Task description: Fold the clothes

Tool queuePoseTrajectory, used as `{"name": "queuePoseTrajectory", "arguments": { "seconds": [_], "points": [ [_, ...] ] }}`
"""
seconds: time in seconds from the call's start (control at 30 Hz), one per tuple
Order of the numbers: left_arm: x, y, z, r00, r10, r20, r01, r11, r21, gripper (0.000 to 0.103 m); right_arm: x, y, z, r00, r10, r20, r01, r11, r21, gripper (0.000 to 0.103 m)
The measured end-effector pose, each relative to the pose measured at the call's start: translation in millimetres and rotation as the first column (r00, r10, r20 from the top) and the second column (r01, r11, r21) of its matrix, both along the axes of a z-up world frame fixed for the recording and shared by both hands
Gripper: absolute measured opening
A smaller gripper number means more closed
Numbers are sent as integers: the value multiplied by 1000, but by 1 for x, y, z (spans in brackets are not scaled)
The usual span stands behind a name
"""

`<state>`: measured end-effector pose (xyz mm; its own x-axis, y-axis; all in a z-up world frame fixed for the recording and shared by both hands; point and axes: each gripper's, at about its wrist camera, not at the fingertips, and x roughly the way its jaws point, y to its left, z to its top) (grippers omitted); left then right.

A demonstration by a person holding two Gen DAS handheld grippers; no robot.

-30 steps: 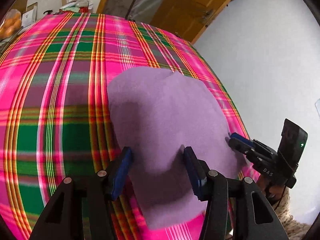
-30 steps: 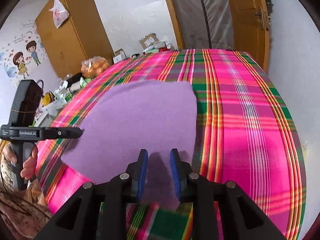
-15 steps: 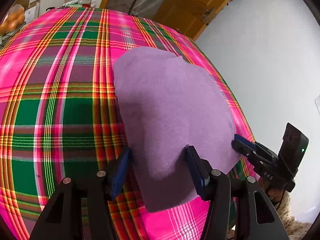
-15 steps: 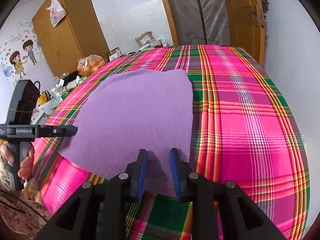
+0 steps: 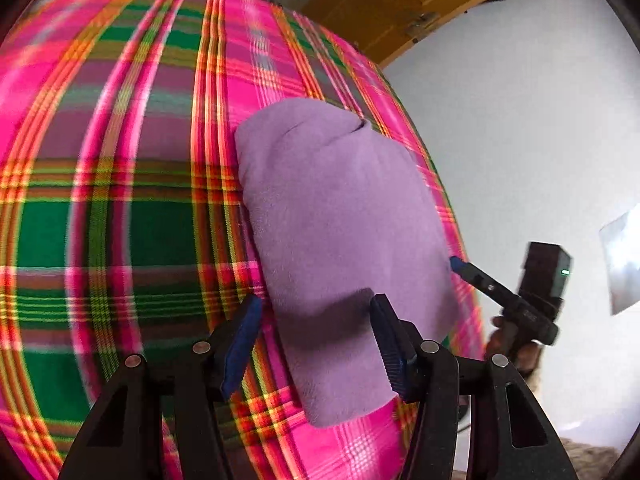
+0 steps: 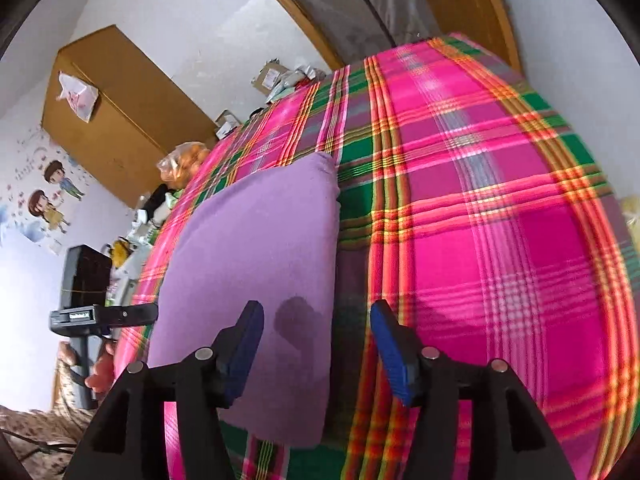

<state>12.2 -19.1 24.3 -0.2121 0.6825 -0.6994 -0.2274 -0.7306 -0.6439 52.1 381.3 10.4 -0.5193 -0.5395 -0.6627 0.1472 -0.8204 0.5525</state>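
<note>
Lying flat on the bright pink, green and yellow checked blanket (image 5: 132, 200) is the soft purple fleece cloth (image 5: 340, 232), folded into a long, thick shape with rounded ends. It sits near the edge of the bed, close to the plain white wall (image 5: 540, 140).

Your left gripper (image 5: 316, 344) is wide open. Its blue pads (image 5: 240, 344) stand far apart and do not press on anything. The near end of the purple cloth lies under the space between them, and the right-hand pad looks to be over the cloth, while the left-hand pad is over the blanket.

Your right gripper (image 6: 316, 348) is open too. Its jaws have just been opening, and nothing is squeezed between them now. The long edge of the purple cloth (image 6: 256, 264) runs below the gap: one pad hangs over the cloth and the other hangs over the blanket (image 6: 500, 240).

From your left camera you can see the right gripper (image 5: 456, 263) poking in from the side, its blue tip right at the edge of the cloth. From your right camera you can see the left gripper (image 6: 154, 311) at the other side of the cloth, with your hand (image 6: 100, 372) around its handle.

Behind the bed stand a brown wooden cupboard (image 6: 120, 120) and a wooden door frame (image 6: 288, 0). The pictures are a bit blurry.
</note>
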Motion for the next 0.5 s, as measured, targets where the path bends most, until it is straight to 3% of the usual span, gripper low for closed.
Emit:
{"name": "queuePoseTrajectory", "arguments": {
  "seconds": [0.4, 0.5],
  "points": [
    [-29, -21, -26, 984, -29, 174, -5, 981, 194, 59, -38, 4, -20, 992, 101, 75, -86, 981, -176, 57],
    [-35, -21, -28, 981, -39, 189, -2, 977, 214, 60, -40, 0, -22, 990, 115, 80, -97, 974, -205, 57]
  ]
}}
